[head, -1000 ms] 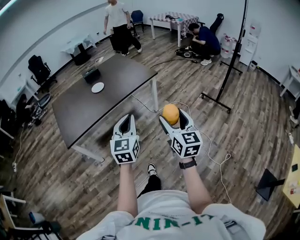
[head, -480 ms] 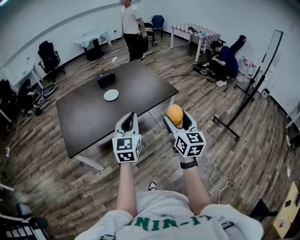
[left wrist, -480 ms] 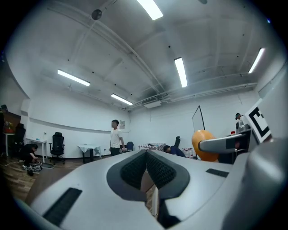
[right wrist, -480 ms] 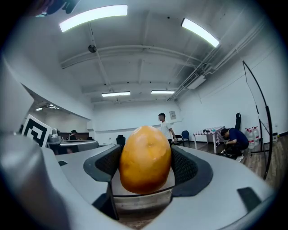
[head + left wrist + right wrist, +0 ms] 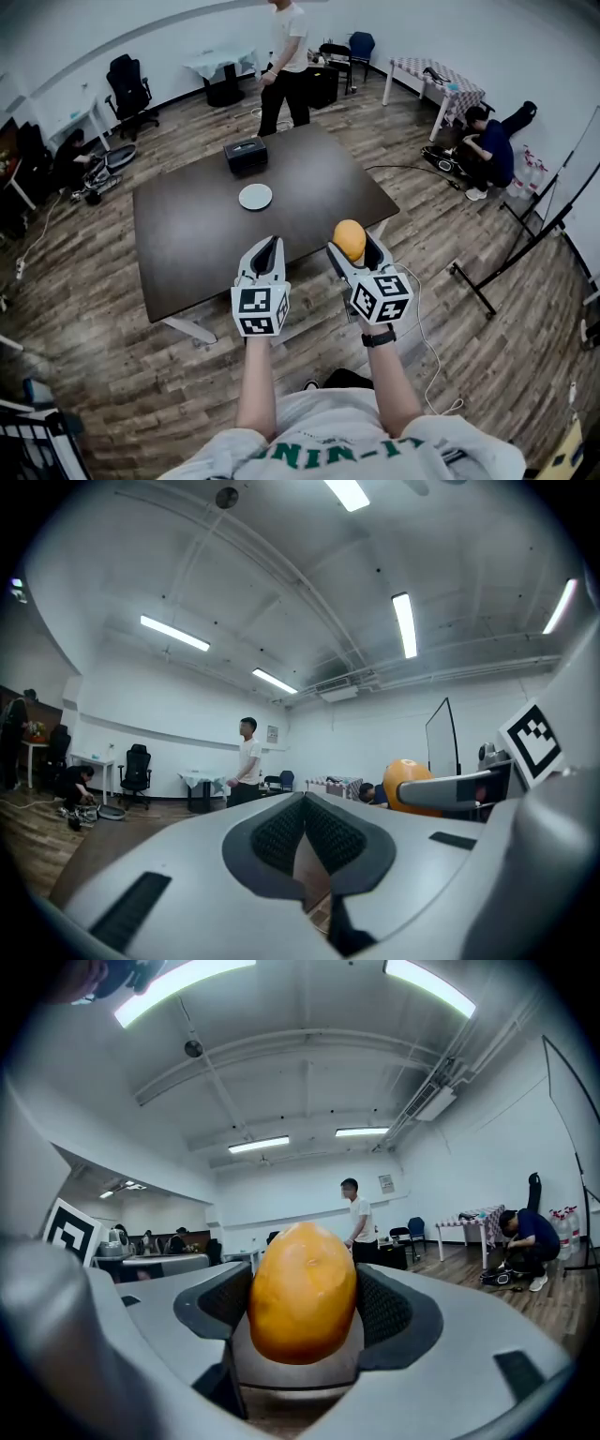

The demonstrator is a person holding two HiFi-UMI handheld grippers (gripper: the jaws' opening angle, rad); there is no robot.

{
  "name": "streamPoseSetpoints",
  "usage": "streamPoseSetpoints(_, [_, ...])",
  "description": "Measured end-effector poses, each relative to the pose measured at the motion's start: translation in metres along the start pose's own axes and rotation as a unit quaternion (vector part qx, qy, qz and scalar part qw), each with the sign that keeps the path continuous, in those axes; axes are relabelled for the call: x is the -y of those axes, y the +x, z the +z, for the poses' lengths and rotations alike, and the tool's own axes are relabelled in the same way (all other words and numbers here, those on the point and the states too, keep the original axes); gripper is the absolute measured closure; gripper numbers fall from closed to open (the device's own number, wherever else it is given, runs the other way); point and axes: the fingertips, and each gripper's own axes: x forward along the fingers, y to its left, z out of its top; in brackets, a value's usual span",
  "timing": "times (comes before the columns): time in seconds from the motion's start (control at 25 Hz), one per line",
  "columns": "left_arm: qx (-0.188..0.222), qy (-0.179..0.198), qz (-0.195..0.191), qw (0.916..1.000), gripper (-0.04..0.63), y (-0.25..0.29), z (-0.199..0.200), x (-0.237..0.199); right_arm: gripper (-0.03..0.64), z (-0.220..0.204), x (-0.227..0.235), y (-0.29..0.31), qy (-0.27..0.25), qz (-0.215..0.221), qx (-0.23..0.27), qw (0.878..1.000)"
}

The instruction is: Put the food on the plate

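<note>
While the right gripper point(image 5: 353, 249) clamps an orange fruit point(image 5: 302, 1290), the left gripper point(image 5: 265, 251) is closed, empty.
A plate point(image 5: 255, 197) lies on the table point(image 5: 187, 244) ahead.

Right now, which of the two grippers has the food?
The right gripper: its fingers are clamped on the smooth orange oval fruit. The left gripper beside it has its fingers shut together, nothing between them.

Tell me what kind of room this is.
Probably an open office or lab space used for recording, not a home: bare wood-plank floor, one dark table holding only a white plate and a black box, and an office chair by the wall.
</note>
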Motion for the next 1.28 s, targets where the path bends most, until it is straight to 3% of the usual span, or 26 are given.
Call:
streamPoseSetpoints(0.16, [-0.004,-0.052,0.003,0.9986,0.583,0.021,-0.012,-0.026,0.262,-0.011,0.001,0.046,-0.004,0.025,-0.022,0.999])
streamPoseSetpoints(0.24, [-0.001,-0.061,0.011,0.9981,0.583,0.034,-0.017,-0.039,0.262,-0.017,0.004,0.072,-0.003,0.038,-0.034,0.999])
streamPoseSetpoints(0.64, [0.003,-0.029,0.14,0.9897,0.583,0.123,0.004,-0.142,0.262,0.016,0.017,0.222,-0.023,0.139,-0.035,0.989])
streamPoseSetpoints(1.0, [0.011,0.021,0.244,0.9696,0.581,0.191,0.029,-0.204,0.262,0.05,0.047,0.338,-0.047,0.192,-0.025,0.98])
streamPoseSetpoints(1.28, [-0.008,0.017,0.281,0.9594,0.581,0.217,0.002,-0.237,0.262,0.028,0.055,0.399,-0.035,0.223,-0.046,0.973])
